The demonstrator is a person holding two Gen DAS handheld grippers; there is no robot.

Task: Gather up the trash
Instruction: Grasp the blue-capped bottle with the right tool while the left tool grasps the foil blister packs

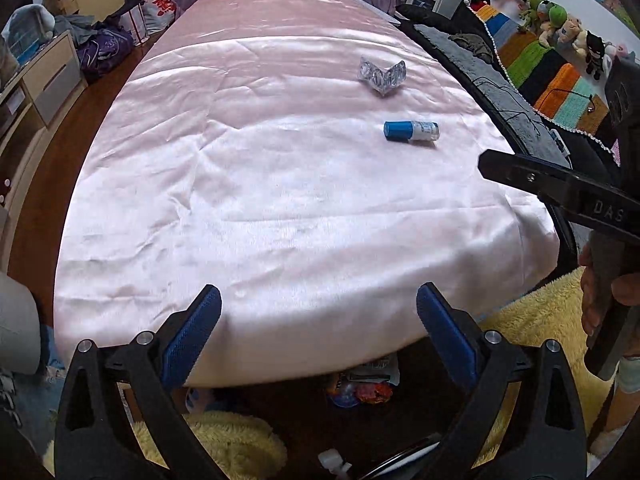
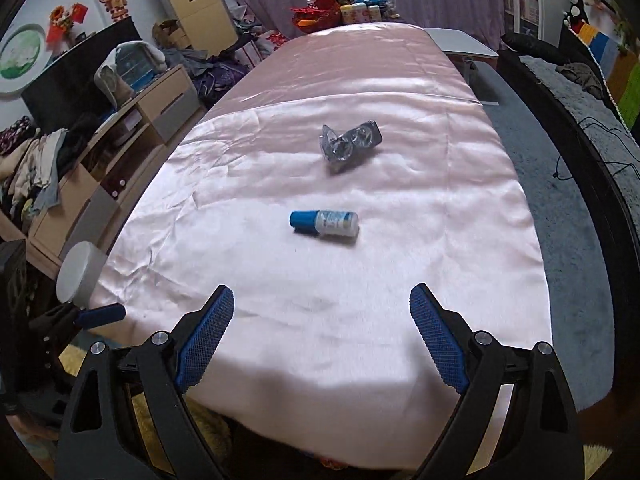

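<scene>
Mid-cloth: bottle (image 2: 324, 223), wrapper (image 2: 349, 143) | pink cloth (image 2: 360, 340) near edge bare

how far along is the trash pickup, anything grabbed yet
Nothing visible counts as done. Two pieces lie on the pink cloth: a crumpled foil wrapper and a small bottle with a blue cap, on its side. Nothing is in hand: the left gripper and right gripper are both open and empty, near the table's close edge. Both pieces remain to be picked up; no bin is in view.

One small bottle (image 2: 324, 223) and one crumpled blister pack (image 2: 349, 143) on one pink cloth (image 2: 440, 240).
</scene>
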